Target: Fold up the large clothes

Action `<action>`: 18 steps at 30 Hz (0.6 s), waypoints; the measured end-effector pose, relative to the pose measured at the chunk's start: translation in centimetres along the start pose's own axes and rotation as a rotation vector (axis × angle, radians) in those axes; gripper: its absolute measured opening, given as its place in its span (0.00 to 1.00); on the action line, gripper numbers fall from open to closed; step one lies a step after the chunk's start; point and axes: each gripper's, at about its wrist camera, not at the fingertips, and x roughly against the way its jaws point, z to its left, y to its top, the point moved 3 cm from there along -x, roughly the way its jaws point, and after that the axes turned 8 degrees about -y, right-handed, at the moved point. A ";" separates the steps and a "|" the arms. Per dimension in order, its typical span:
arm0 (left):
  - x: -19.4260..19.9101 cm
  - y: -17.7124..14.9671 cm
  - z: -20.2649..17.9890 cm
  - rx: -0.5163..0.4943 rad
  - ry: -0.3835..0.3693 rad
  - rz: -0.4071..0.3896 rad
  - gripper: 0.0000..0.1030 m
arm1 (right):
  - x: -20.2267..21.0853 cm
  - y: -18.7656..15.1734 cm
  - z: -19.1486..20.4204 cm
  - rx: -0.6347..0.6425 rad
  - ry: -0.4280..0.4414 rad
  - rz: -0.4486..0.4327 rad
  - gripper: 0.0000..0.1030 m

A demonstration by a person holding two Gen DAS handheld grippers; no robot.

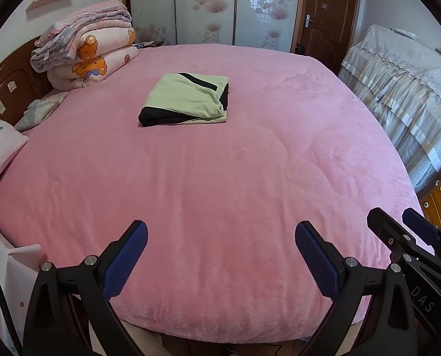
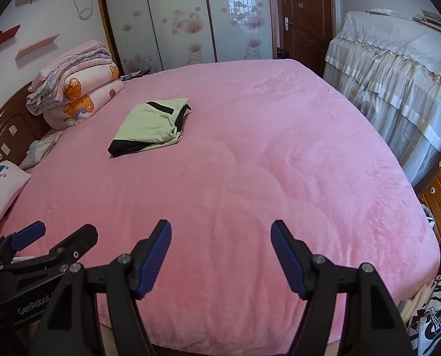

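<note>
Fingers point(image 1: 125, 255) of both grippers spread apart, empty, marked "DAS" and "GenRobot"; one folded garment point(image 1: 187, 99) on the bed point(image 1: 220, 178).

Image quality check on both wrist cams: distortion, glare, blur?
Left wrist view: strong fisheye, bed edges bow, black vignette in the corners; folded garment sharp, no motion blur. Right wrist view: same barrel distortion; window reflection on the wardrobe door is bright but not blown out. Soft, even daylight in both, with no hard shadows.
</note>
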 end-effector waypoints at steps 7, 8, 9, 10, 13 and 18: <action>0.1 0.2 0.1 -0.007 0.013 -0.007 0.96 | 0.3 0.1 0.3 -0.003 -0.012 -0.010 0.68; 0.1 0.2 0.1 -0.008 0.014 -0.006 0.96 | 0.3 0.1 0.3 -0.002 -0.014 -0.011 0.68; 0.1 0.2 0.1 -0.006 0.013 -0.006 0.96 | 0.3 0.1 0.2 -0.001 -0.016 -0.012 0.68; 0.1 0.2 0.1 -0.004 0.012 -0.006 0.96 | 0.4 0.1 0.3 -0.001 -0.019 -0.013 0.68; 0.1 0.2 0.2 -0.001 0.009 -0.002 0.96 | 0.4 0.2 0.2 0.001 -0.021 -0.013 0.68; 0.1 0.3 0.2 -0.002 0.010 -0.001 0.96 | 0.5 0.3 0.2 -0.003 -0.027 -0.010 0.68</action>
